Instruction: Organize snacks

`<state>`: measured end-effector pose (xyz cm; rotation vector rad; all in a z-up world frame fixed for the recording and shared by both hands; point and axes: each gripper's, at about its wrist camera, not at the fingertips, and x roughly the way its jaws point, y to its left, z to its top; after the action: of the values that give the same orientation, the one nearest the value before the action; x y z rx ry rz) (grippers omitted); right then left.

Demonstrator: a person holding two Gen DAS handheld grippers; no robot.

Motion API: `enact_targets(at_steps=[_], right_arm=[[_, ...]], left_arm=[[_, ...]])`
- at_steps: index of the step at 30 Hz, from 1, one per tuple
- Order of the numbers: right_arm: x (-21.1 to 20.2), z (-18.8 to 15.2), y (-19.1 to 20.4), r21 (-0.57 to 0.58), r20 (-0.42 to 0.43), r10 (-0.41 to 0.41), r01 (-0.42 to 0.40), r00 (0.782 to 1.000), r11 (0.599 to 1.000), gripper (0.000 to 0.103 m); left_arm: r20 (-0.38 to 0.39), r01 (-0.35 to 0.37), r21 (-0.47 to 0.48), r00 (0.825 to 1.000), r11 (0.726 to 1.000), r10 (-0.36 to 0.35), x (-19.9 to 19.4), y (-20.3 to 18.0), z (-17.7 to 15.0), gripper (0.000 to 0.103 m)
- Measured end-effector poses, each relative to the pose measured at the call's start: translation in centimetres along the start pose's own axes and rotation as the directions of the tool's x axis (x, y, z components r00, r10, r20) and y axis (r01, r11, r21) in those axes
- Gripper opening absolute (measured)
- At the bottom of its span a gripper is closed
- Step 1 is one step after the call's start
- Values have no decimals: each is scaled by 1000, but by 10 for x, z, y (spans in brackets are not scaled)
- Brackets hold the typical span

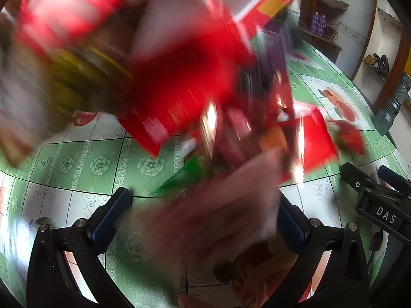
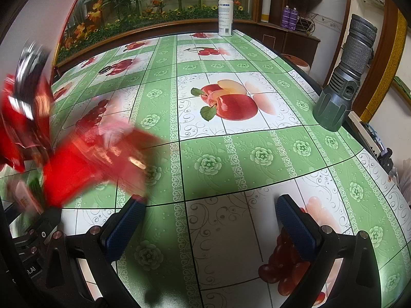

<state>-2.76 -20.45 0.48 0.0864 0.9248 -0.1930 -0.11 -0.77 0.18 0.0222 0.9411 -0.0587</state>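
Several snack packets, mostly red (image 1: pixel 185 84), are in blurred motion above the green fruit-print tablecloth (image 1: pixel 84 164) in the left wrist view. A brownish blurred packet (image 1: pixel 213 210) passes between my left gripper's fingers; I cannot tell if it is held. My left gripper (image 1: pixel 203 215) stands wide open. In the right wrist view, red packets (image 2: pixel 84 164) blur at the left, just beyond the left finger (image 2: pixel 125 220). My right gripper (image 2: pixel 210 220) is open and empty above the tablecloth (image 2: pixel 231 159). It also shows at the right of the left wrist view (image 1: pixel 377 195).
A large grey flashlight (image 2: pixel 344 77) stands head-down at the table's right edge. A white spray bottle (image 2: pixel 225 12) stands at the far edge. Shelves with purple cans (image 2: pixel 289 16) and a plant mural lie behind the table.
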Motion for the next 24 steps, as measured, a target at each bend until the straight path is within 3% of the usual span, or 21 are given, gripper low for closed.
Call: enact_targets(at_steps=[24], right_arm=[[1,1,0,1,-1,1,-1,1000,1000,103]], left_arm=[[0,-1,0,1000,1000,1,0,0,-1,103]])
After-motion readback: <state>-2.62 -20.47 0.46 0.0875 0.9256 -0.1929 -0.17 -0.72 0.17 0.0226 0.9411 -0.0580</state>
